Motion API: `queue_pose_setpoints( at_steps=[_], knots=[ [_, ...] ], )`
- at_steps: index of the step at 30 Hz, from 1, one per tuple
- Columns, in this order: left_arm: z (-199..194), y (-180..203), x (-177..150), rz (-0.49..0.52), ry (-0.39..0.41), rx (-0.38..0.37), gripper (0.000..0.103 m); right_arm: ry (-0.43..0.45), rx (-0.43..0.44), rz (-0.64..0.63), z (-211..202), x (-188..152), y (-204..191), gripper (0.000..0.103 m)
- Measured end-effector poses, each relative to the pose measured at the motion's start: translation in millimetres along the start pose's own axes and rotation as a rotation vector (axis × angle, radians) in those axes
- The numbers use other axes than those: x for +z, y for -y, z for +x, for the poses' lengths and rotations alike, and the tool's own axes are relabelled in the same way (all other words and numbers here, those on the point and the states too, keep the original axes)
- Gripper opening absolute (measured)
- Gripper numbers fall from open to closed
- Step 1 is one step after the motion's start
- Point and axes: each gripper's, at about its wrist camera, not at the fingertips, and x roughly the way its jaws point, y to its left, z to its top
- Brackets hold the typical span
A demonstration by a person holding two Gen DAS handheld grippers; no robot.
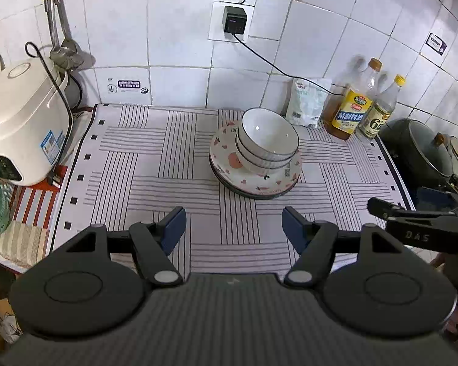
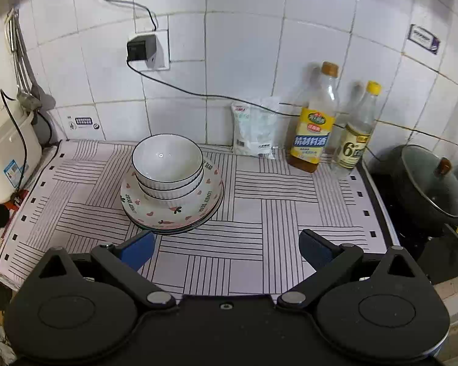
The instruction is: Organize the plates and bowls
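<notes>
A stack of white bowls with dark rims (image 1: 267,140) (image 2: 168,164) sits nested on a stack of plates (image 1: 229,161) (image 2: 155,210); the top plate is white with pink hearts and carrots. The stack stands on a striped mat (image 1: 155,164) (image 2: 274,201). My left gripper (image 1: 233,228) is open and empty, held in front of the stack. My right gripper (image 2: 227,248) is open and empty, in front of and right of the stack; part of it shows at the right edge of the left wrist view (image 1: 418,222).
A white rice cooker (image 1: 21,122) (image 2: 6,155) stands at the left. Two bottles (image 1: 355,103) (image 2: 314,128) and a white bag (image 1: 307,102) (image 2: 255,128) stand against the tiled wall. A dark lidded pot (image 1: 418,149) (image 2: 424,183) sits on the right. A cable runs along the wall.
</notes>
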Motion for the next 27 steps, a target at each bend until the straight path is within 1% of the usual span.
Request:
queue_pose_setpoints(
  at_steps=[3, 7, 9, 12, 14, 16, 21, 27],
  knots=[
    [-2.4, 1.3, -9.0, 0.007, -0.014, 0.014, 0.069, 0.013, 0.000, -0.013, -11.7, -8.7, -4.0, 0.102],
    [-3.5, 6.3, -19.2, 0.049, -0.044, 0.055, 0.069, 0.031, -0.004, -0.014, -20.2, -19.4, -7.6, 0.102],
    [-5.8, 6.8, -23.7, 0.062, -0.050, 0.056, 0.069, 0.031, 0.007, -0.006, -22.0, -23.5, -8.0, 0.102],
    [-9.2, 6.1, -28.4, 0.061, -0.054, 0.058, 0.069, 0.018, 0.001, -0.019, -24.4, -27.3, -11.1, 0.102],
    [-11.1, 5.9, -30.7, 0.063, -0.052, 0.066, 0.073, 0.017, -0.017, -0.039, -28.6, -29.2, -15.4, 0.102],
    [-11.8, 4.8, -33.6, 0.064, -0.050, 0.076, 0.075, 0.018, -0.017, -0.046, -32.9, -31.0, -17.8, 0.102],
    [-14.4, 0.0, -37.1, 0.034, -0.034, 0.084, 0.075, 0.031, -0.019, -0.051, -39.1, -35.6, -21.8, 0.102],
    [-15.7, -4.0, -38.4, 0.017, -0.025, 0.090, 0.076, 0.036, -0.019, -0.017, -36.6, -38.7, -20.3, 0.102]
  ],
)
